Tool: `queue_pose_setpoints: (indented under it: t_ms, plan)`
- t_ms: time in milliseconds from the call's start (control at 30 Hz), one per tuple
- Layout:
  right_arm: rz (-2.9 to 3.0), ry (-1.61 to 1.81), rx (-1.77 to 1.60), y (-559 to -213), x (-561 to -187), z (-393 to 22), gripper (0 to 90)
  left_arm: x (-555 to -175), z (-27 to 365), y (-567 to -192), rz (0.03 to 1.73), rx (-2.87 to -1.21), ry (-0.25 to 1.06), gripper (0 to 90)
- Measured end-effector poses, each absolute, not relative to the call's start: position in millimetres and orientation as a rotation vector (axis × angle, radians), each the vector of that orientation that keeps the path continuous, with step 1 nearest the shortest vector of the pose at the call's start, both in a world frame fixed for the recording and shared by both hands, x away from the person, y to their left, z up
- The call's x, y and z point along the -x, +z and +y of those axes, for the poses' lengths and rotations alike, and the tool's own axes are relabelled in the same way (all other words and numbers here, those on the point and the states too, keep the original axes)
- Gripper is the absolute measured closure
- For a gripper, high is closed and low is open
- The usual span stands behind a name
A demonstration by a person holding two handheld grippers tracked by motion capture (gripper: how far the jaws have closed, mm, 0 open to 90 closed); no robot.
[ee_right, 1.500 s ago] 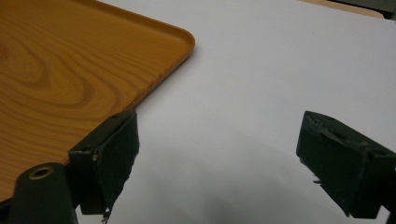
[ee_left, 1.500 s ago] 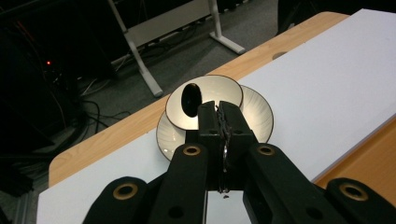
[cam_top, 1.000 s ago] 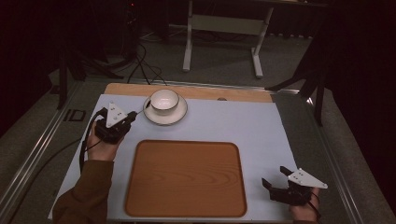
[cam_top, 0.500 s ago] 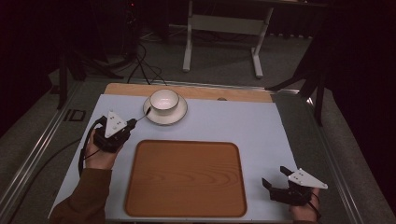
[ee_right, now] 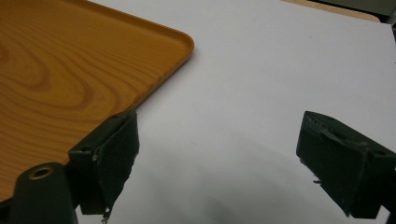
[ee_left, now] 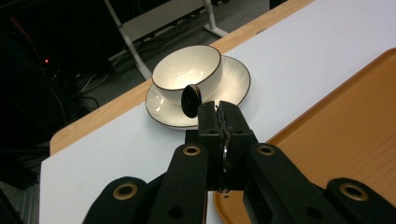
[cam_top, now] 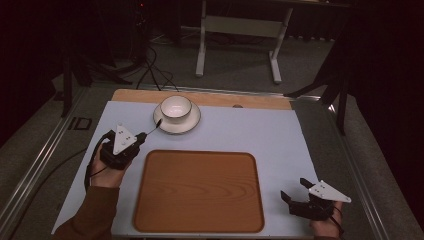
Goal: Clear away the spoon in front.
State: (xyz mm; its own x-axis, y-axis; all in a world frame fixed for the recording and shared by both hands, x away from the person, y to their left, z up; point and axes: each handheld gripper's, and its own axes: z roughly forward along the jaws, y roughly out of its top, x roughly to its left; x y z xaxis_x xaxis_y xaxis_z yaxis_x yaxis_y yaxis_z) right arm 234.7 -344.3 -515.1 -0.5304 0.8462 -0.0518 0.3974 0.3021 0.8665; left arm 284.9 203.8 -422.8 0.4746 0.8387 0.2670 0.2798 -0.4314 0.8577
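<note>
beside the tray's left edge: the left gripper is squeezing a black spoon, jaws pressed together on its handle.
spoon tip: it is reaching out ahead of the jaws, over the saucer rim, close to the white cup.
right gripper: it is sitting spread wide with nothing in it, next to the wooden tray corner.

Wooden table w/ white mat; on mat: saucer + wooden tray.
</note>
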Motion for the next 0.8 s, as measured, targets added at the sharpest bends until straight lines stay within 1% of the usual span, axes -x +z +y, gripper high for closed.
queue_pose_setpoints:
  t_ms: [800]
  plan:
    - [2.06, 1.157, -1.1, -515, -234, -344, 13.1, -258, 208, -435, 0.955, -1.938, 0.927, 88.4]
